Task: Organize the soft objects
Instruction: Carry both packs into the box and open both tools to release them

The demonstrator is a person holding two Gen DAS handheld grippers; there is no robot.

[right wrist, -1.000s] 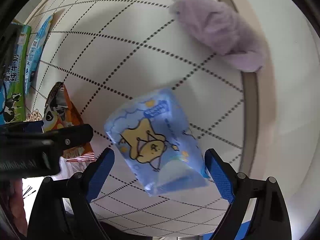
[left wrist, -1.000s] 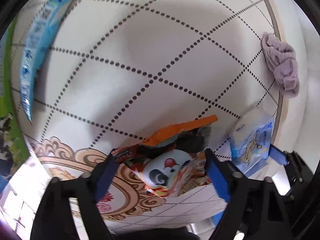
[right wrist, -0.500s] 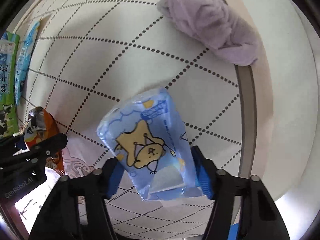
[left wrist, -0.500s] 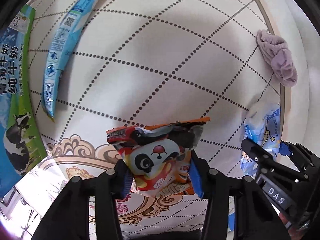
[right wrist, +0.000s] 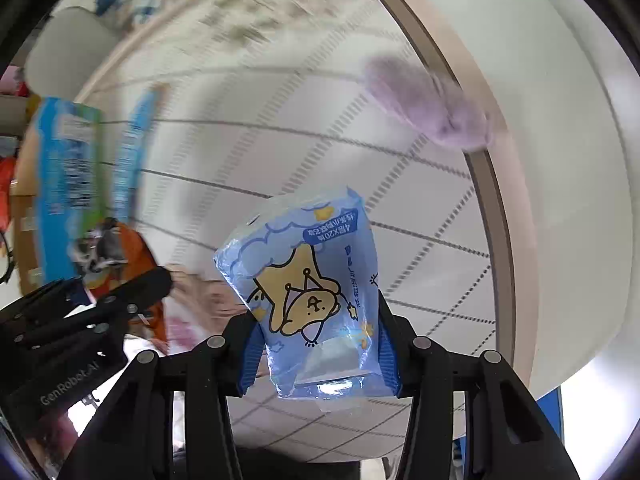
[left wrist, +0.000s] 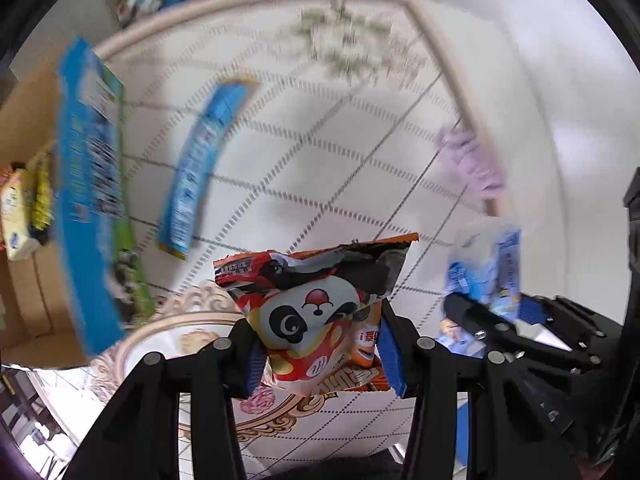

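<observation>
My left gripper (left wrist: 320, 354) is shut on an orange panda snack bag (left wrist: 316, 312) and holds it above the table. My right gripper (right wrist: 318, 354) is shut on a blue tissue pack with a star bear print (right wrist: 316, 292), also lifted. In the left wrist view the tissue pack (left wrist: 486, 268) and the right gripper show at the right. In the right wrist view the snack bag (right wrist: 120, 256) and the left gripper show at the left. A purple cloth (right wrist: 424, 108) lies at the table's right edge; it also shows in the left wrist view (left wrist: 472, 164).
A long blue packet (left wrist: 200, 164) lies on the dotted tablecloth (left wrist: 320, 160). A tall blue and green milk carton (left wrist: 92, 200) stands at the left. A cardboard box (left wrist: 20, 240) with yellow packs sits beyond it. A beige rim (right wrist: 488, 200) bounds the table at the right.
Both grippers closed on their packs and lifted them off the table. Both views have tilted up toward the table's far edge, with motion blur.
</observation>
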